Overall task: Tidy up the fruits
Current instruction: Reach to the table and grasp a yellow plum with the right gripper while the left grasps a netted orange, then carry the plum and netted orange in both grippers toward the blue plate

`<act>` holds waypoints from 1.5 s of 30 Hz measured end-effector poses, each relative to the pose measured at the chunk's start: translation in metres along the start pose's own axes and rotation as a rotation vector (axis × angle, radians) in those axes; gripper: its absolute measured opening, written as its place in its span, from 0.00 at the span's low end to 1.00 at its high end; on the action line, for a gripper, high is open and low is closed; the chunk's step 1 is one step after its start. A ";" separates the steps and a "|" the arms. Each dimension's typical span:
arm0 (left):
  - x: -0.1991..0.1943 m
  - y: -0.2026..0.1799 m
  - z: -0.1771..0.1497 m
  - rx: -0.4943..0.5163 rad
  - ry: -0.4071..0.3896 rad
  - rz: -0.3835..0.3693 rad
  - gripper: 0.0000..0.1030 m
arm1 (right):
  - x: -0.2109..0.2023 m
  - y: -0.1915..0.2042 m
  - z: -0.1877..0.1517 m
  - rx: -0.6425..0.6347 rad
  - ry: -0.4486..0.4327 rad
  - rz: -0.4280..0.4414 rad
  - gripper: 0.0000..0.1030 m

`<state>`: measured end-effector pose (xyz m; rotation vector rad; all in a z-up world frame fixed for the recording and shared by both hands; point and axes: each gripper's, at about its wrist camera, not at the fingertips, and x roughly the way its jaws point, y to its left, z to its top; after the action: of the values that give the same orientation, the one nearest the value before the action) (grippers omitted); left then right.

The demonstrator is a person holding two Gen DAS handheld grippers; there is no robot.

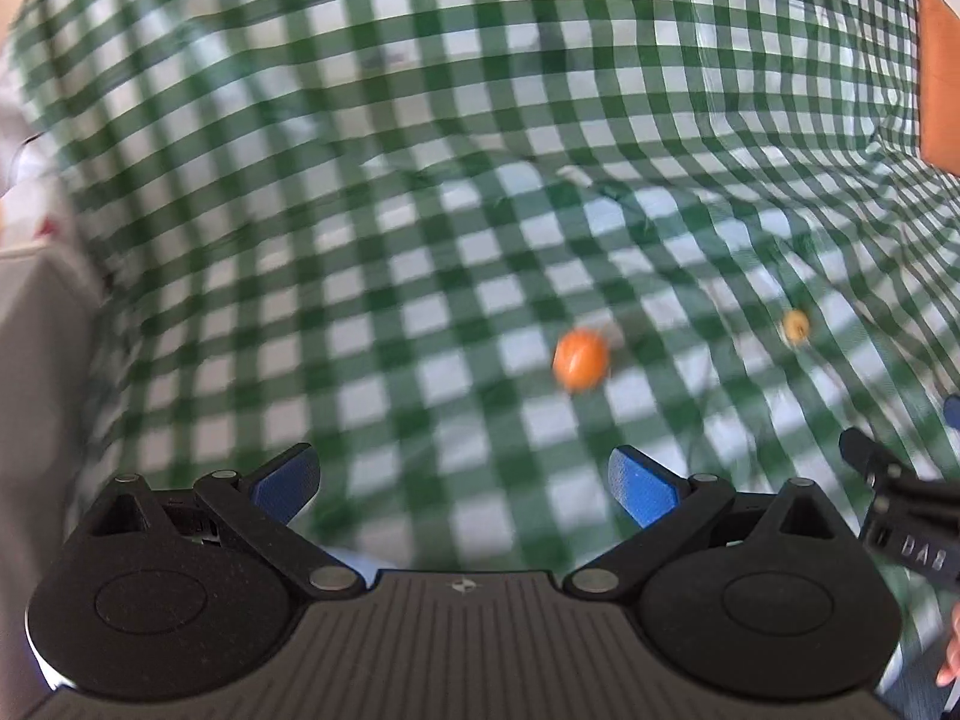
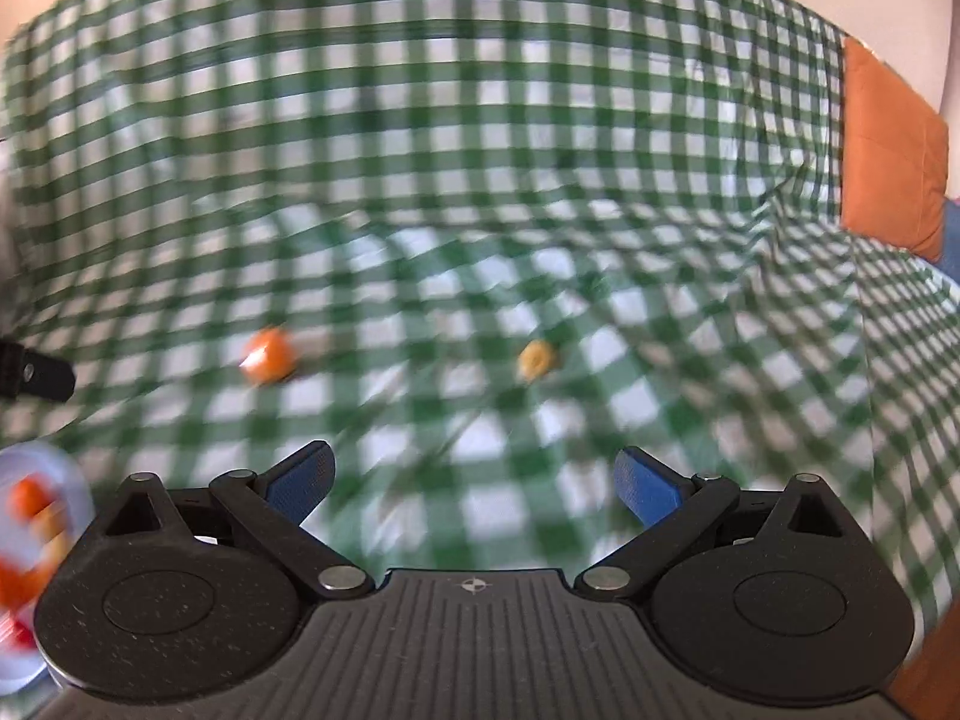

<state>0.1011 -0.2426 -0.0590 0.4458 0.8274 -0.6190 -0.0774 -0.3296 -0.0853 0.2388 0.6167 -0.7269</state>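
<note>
In my left wrist view, my left hand-held gripper [image 1: 465,483] hangs above the checked cloth [image 1: 360,180] with its blue fingers spread wide and nothing between them. An orange fruit [image 1: 581,359] lies on the cloth ahead and a little to the right of the gap. A smaller yellow fruit [image 1: 796,324] lies further right, well apart from it. Part of my right hand-held gripper [image 1: 900,498] pokes in at the right edge. An orange cushion [image 1: 939,78] sits at the far right. The picture is smeared, so finer detail is lost.

In my right wrist view, my right hand-held gripper [image 2: 474,483] is likewise wide open and holds nothing. The yellow fruit [image 2: 536,360] lies ahead, close to the line of the gap; the orange fruit [image 2: 270,355] lies off to the left. At the lower left edge a pale bowl [image 2: 66,474] shows blurred orange and red pieces inside, which I take to be fruit already gathered, though I cannot be sure.

I judge this to be the approach before a pick, with two fruits left on the cloth. Next, each gripper needs to drop toward its nearer fruit, centre the fingers either side of it, and close gently, since round fruit on soft cloth may roll away.
</note>
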 end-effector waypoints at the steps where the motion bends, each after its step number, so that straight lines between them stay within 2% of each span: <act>1: 0.016 -0.006 0.007 0.004 -0.004 -0.008 0.99 | 0.017 -0.005 0.006 0.003 -0.012 -0.010 0.96; 4: 0.063 -0.024 0.026 0.029 0.019 -0.040 0.99 | 0.071 -0.018 0.023 0.030 -0.003 -0.028 0.95; 6: 0.090 -0.034 0.035 0.052 0.038 -0.052 0.99 | 0.102 -0.025 0.030 0.049 0.003 -0.021 0.91; 8: 0.115 -0.041 0.041 0.076 0.063 -0.068 0.99 | 0.130 -0.027 0.032 0.048 0.009 -0.031 0.81; 9: 0.126 -0.044 0.042 0.085 0.086 -0.077 0.99 | 0.143 -0.028 0.032 0.046 0.014 -0.037 0.73; 10: 0.136 -0.045 0.043 0.091 0.107 -0.070 0.99 | 0.156 -0.029 0.030 0.046 0.034 -0.040 0.66; 11: 0.144 -0.047 0.043 0.094 0.123 -0.056 0.99 | 0.169 -0.030 0.027 0.049 0.070 -0.044 0.63; 14: 0.156 -0.048 0.041 0.098 0.139 -0.055 1.00 | 0.176 -0.029 0.018 0.049 0.020 -0.059 0.65; 18: 0.157 -0.046 0.043 0.100 0.127 -0.071 0.99 | 0.176 -0.029 0.014 0.046 -0.001 -0.060 0.65; 19: 0.155 -0.045 0.043 0.098 0.113 -0.077 0.92 | 0.176 -0.029 0.014 0.042 -0.003 -0.059 0.65; 20: 0.151 -0.043 0.042 0.095 0.098 -0.076 0.69 | 0.176 -0.030 0.014 0.042 -0.002 -0.057 0.65; 21: 0.149 -0.042 0.043 0.092 0.105 -0.105 0.55 | 0.175 -0.030 0.014 0.044 0.001 -0.049 0.56; 22: 0.147 -0.041 0.047 0.077 0.116 -0.130 0.40 | 0.169 -0.029 0.013 0.045 0.003 -0.039 0.29; 23: 0.143 -0.041 0.048 0.071 0.123 -0.128 0.39 | 0.166 -0.029 0.013 0.039 0.012 -0.038 0.26; 27: 0.117 -0.040 0.043 0.086 0.118 -0.082 0.39 | 0.150 -0.028 0.016 0.074 0.060 -0.046 0.25; 31: 0.067 -0.031 0.031 0.064 0.119 -0.061 0.39 | 0.106 -0.027 0.014 0.075 0.033 -0.024 0.25; 38: -0.034 -0.008 -0.018 0.039 0.141 -0.022 0.39 | -0.002 0.005 0.000 0.013 -0.018 0.102 0.25; 45: -0.120 0.034 -0.083 -0.002 0.138 0.008 0.39 | -0.108 0.054 -0.022 -0.062 -0.049 0.241 0.25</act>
<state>0.0166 -0.1285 -0.0102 0.4941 0.9567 -0.5845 -0.1131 -0.2220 -0.0375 0.2332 0.5518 -0.4794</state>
